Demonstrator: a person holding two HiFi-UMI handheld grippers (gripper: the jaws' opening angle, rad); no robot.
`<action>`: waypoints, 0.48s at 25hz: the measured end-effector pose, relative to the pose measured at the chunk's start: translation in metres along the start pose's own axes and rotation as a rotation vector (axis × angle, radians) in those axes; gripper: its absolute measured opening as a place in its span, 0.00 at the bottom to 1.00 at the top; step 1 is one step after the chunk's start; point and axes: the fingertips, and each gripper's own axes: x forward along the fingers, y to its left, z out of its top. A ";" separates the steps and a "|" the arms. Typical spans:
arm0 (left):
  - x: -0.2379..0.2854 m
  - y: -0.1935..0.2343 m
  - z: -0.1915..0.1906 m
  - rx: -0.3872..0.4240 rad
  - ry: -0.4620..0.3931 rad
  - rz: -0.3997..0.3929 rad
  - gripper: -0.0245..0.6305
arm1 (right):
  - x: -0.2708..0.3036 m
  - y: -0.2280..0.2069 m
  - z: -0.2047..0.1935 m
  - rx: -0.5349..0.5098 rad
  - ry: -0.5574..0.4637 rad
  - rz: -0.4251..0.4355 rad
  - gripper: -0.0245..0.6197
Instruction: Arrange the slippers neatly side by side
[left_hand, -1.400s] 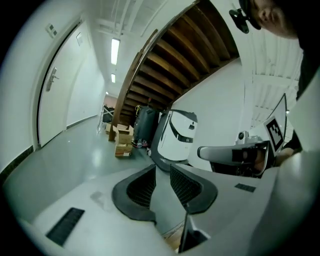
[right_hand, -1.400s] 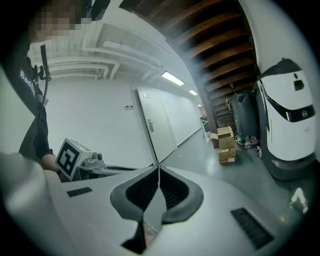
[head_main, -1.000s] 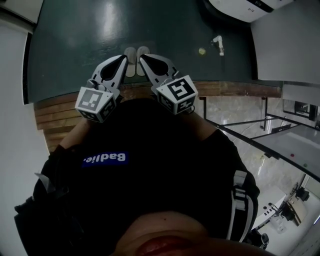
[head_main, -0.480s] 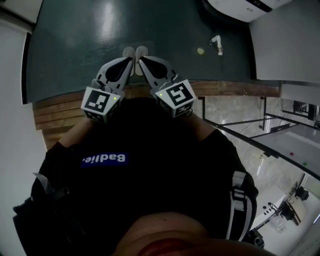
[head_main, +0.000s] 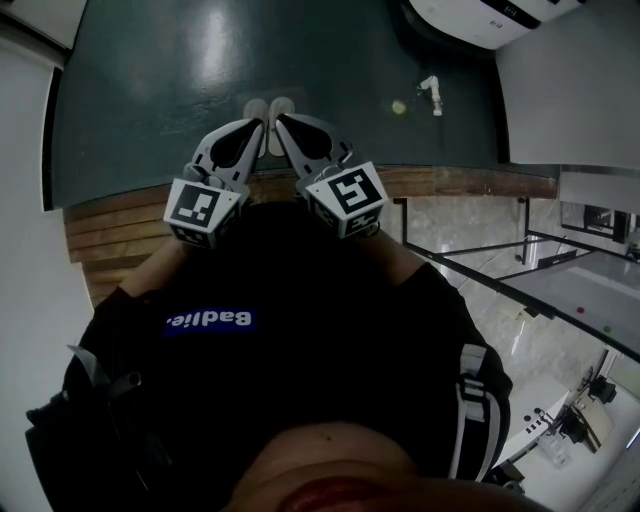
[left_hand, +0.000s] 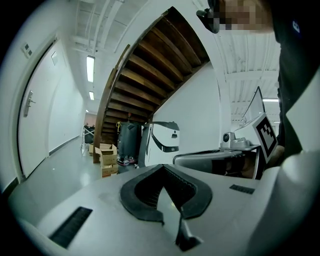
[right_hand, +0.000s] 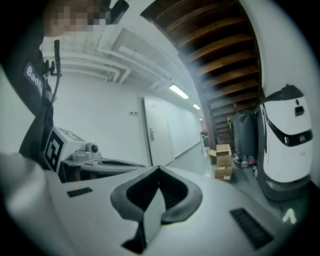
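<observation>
- The left gripper (head_main: 257, 126) is in front of the person's black top (head_main: 300, 330). Its two fingers are shut tight together, and nothing is between them.
- The right gripper (head_main: 281, 119) is just beside it. Its fingers are shut tight too, and it holds nothing.
- Both grippers point forward, with their tips close together.
- The two slippers (head_main: 256, 108) lie on the dark green floor (head_main: 150, 80), side by side and touching. In the head view they peek out just past the gripper tips, which cover part of them.
- A small yellow ball (head_main: 398, 106) lies on the floor, off to the right of the slippers.
- A white robot (right_hand: 287, 145) and some cardboard boxes (right_hand: 222, 160) stand by the wooden stairs (right_hand: 220, 45).
</observation>
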 end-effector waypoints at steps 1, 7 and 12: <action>0.000 0.000 0.000 -0.002 0.000 0.002 0.04 | 0.000 0.001 -0.001 -0.003 0.002 0.001 0.04; -0.001 -0.001 -0.003 -0.006 0.005 -0.002 0.04 | -0.001 0.001 -0.005 0.005 0.014 -0.006 0.04; 0.000 -0.002 -0.004 -0.006 0.008 -0.005 0.04 | -0.002 0.000 -0.006 0.010 0.018 -0.010 0.04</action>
